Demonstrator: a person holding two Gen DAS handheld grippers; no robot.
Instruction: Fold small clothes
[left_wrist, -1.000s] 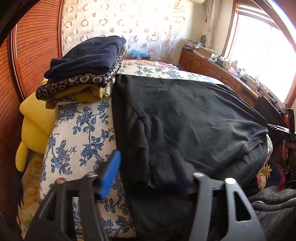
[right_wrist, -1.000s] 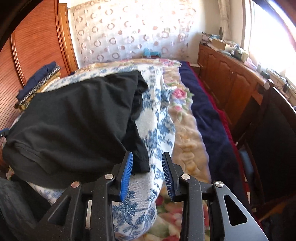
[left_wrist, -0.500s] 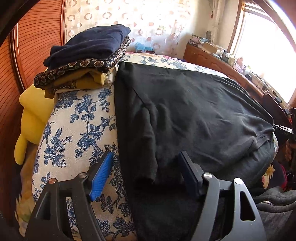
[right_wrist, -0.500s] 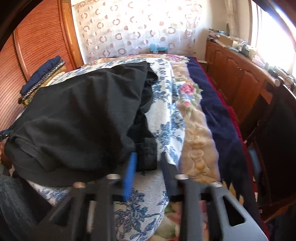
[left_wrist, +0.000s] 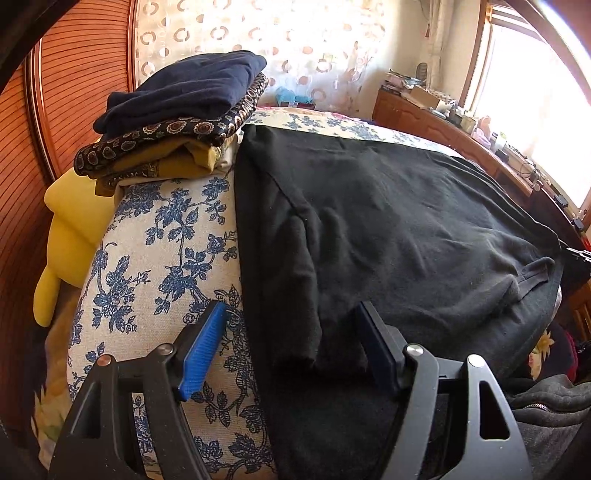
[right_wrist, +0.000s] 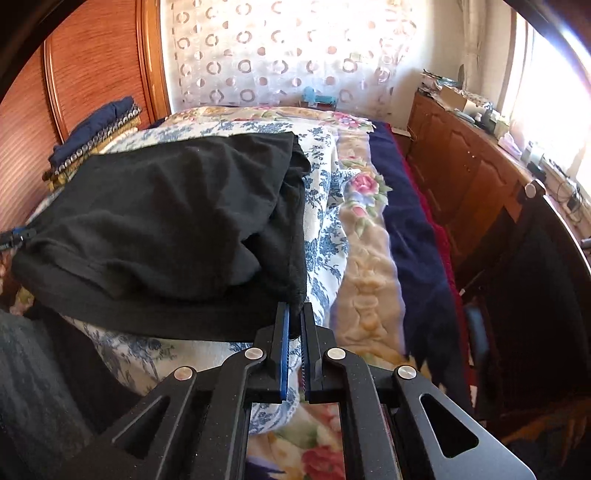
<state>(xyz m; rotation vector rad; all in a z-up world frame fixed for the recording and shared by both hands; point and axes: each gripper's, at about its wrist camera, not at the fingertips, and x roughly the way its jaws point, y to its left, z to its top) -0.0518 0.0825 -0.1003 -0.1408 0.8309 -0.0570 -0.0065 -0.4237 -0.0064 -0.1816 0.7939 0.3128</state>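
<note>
Black garment (left_wrist: 388, 229) lay spread across the blue-floral quilt (left_wrist: 159, 251) on the bed, only partly folded: one side panel was already turned in along its left edge, the rest flat, hem bunched at the near right.

Far left: stack of folded clothes (left_wrist: 184, 122) sat on the quilt against the wooden headboard (left_wrist: 74, 92), touching the garment's far corner. Judged as finished items; at least three layers visible.

Left gripper (left_wrist: 291, 350) was spread wide, straddling the turned-in panel's near end; pads did not press on the cloth.

Right gripper (right_wrist: 293, 325) had just been closing, and its pads were pinched on the garment's near right corner, cloth between them.

Status: current garment mid-fold. Left to do, by my reading: bring the right side over, fold lengthwise, move it to the stack. Further unfolded items: could not tell.
</note>
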